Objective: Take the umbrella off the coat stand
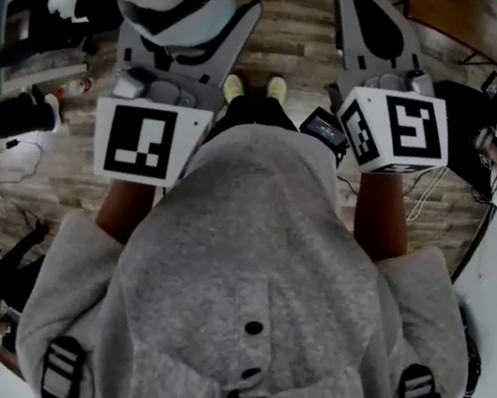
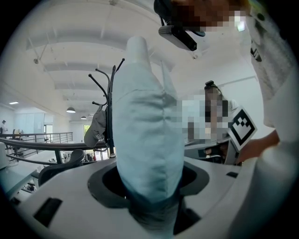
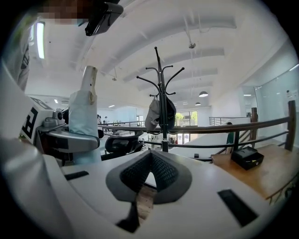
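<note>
Left gripper view: left gripper (image 2: pixel 150 189) clamps umbrella (image 2: pixel 147 135) upright, well clear of stand (image 2: pixel 111 93). Removal looks done. Right gripper (image 3: pixel 150 158) closed, empty.

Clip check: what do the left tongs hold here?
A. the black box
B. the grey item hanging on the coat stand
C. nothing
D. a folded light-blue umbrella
D: the left tongs are closed on the folded light-blue umbrella, held upright, away from the coat stand.

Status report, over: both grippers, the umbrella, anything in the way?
Left gripper jaws shut on the umbrella, held upright. Right gripper jaws together, empty. Umbrella off the coat stand, which stands apart beyond. Nothing seen in the way.
</note>
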`<state>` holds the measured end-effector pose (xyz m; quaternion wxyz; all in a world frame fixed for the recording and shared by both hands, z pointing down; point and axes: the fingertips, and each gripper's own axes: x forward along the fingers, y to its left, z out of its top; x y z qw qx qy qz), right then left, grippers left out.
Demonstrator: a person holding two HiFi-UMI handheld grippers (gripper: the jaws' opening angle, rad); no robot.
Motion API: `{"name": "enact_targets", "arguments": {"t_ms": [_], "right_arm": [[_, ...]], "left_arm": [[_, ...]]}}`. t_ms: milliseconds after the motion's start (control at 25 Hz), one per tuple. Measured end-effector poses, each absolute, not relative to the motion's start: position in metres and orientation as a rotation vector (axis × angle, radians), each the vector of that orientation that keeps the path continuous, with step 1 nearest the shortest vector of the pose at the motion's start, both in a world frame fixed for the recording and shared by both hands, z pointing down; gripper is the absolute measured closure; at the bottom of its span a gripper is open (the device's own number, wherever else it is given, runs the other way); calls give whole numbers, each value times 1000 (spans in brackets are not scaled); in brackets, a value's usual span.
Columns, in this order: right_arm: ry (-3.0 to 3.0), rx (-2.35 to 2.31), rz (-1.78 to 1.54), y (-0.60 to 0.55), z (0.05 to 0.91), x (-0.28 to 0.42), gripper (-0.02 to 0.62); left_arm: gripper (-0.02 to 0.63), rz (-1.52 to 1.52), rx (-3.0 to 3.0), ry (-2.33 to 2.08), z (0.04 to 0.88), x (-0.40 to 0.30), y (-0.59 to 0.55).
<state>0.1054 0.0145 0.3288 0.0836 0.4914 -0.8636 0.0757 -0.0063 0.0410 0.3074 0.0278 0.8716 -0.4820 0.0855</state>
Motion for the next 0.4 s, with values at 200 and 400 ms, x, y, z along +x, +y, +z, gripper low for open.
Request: {"name": "enact_targets", "arguments": {"t_ms": [200, 400], "right_arm": [[-2570, 1484, 255, 11, 331, 105, 588], [-2572, 1487, 252, 12, 321, 96, 587]], "left_arm": [[334, 254, 2690, -1477, 309, -5, 38], [333, 270, 2691, -1450, 304, -11, 37]]}}
